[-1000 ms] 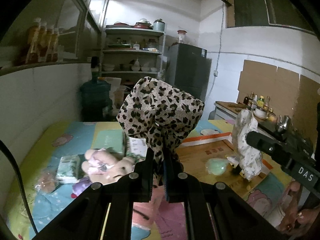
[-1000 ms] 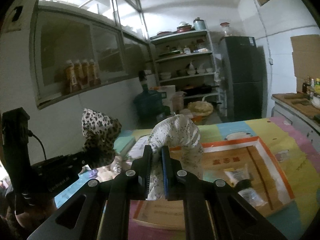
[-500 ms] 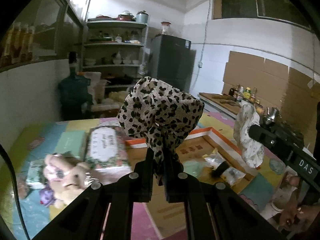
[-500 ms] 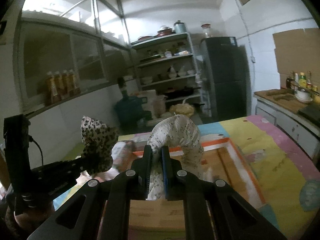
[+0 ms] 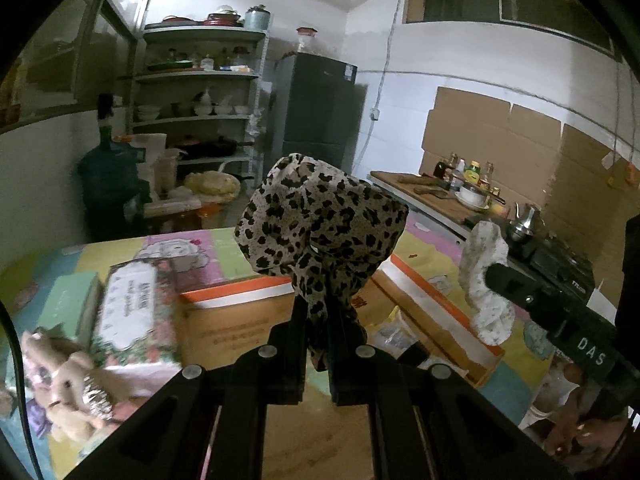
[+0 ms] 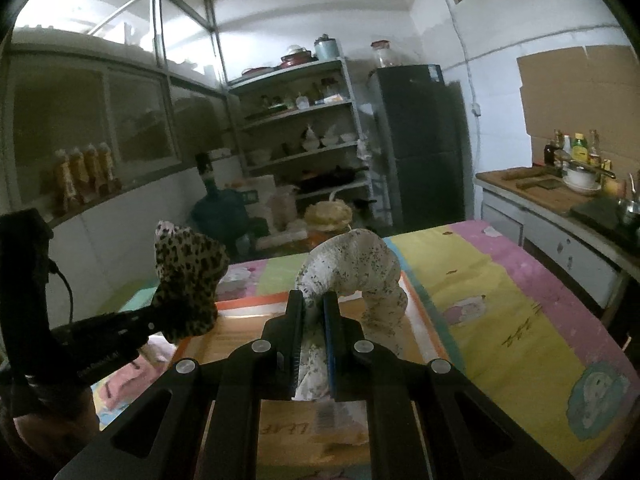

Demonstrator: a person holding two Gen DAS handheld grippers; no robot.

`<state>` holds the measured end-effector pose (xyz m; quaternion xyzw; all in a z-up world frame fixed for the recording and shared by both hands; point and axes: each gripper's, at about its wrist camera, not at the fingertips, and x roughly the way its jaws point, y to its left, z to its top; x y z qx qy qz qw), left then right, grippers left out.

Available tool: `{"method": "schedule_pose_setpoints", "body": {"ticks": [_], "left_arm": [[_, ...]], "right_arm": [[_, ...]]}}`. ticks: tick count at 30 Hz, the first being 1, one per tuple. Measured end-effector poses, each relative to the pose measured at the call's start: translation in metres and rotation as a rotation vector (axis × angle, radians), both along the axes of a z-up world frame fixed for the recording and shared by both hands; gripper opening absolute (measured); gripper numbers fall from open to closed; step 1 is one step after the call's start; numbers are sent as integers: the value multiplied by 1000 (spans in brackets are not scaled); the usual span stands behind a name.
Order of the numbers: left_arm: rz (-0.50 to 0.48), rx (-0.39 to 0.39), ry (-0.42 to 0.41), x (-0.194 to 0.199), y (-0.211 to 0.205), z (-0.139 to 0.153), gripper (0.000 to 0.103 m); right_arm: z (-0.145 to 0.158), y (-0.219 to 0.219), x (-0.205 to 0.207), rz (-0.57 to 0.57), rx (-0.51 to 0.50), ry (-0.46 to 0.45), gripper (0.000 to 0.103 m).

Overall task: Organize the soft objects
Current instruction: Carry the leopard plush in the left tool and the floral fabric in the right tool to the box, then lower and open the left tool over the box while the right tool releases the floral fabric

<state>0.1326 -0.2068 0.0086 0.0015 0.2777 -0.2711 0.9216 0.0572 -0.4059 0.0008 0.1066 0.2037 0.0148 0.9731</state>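
My left gripper (image 5: 318, 312) is shut on a leopard-print cloth (image 5: 320, 220) that bunches up above its fingers. My right gripper (image 6: 313, 304) is shut on a white speckled cloth (image 6: 352, 260) that arches over and hangs down to the right. Both are held in the air above an open cardboard box (image 5: 236, 320) with an orange and white rim (image 6: 256, 302). In the left wrist view the right gripper (image 5: 488, 276) shows at the right with the white cloth (image 5: 484, 280). In the right wrist view the left gripper (image 6: 156, 316) shows at the left with the leopard cloth (image 6: 188, 272).
Left of the box lie a floral tissue pack (image 5: 132, 312), a green pack (image 5: 68, 300) and plush toys (image 5: 68, 388) on the colourful table cover (image 6: 500, 300). Small plastic packets (image 5: 392, 332) lie inside the box. A counter with bottles (image 6: 560, 184) stands at the right.
Both grippers, each still shut on its cloth, have swung to the right across the table. The box now lies right below them and the plush toys have slid to the left edge.
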Motion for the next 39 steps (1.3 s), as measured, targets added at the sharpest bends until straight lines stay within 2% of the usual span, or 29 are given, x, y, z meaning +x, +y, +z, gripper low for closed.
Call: {"method": "schedule_pose_setpoints", "body": {"ticks": [7,14,27,39], "left_arm": [[-38,23,74,27,-30,-12,8],[-43,45,103,42,-49,-19,8],[-60,73,162,62,-72,-33,8],[-73,110,257,78,-83,-57,8]], "right_arm": [[-8,-20,25,20,-20,47,10],[-14,-29,43,29,-34,74,10],[-28,-33,67,54,-46,128,10],[-47,-39,88,65,-39,206,10]]}}
